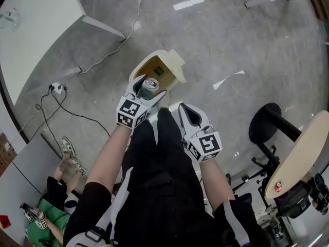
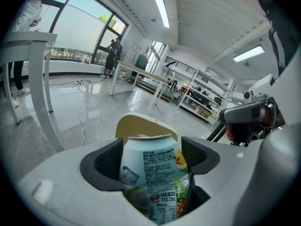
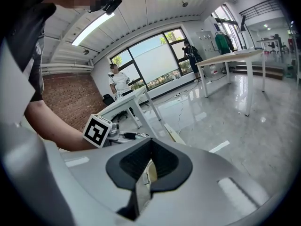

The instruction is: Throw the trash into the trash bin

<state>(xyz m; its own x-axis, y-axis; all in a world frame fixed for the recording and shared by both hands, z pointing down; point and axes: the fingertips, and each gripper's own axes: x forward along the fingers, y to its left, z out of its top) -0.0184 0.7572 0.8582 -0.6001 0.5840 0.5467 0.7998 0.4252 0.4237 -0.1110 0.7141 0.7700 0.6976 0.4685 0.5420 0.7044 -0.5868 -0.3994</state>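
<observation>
Can at the bin's mouth, with the other things spread over the floor around it

The can sits between the jaws of the left hand-held gripper, at the near rim of the open trash bin, which stands on the floor just ahead of the person's legs; the right hand-held gripper is to the right and nearer the person, apart from the bin; a cable runs over the floor left of the bin, a surface stands far left, a pair of shoes lies at the near left, and a stool is well off to the right
</observation>
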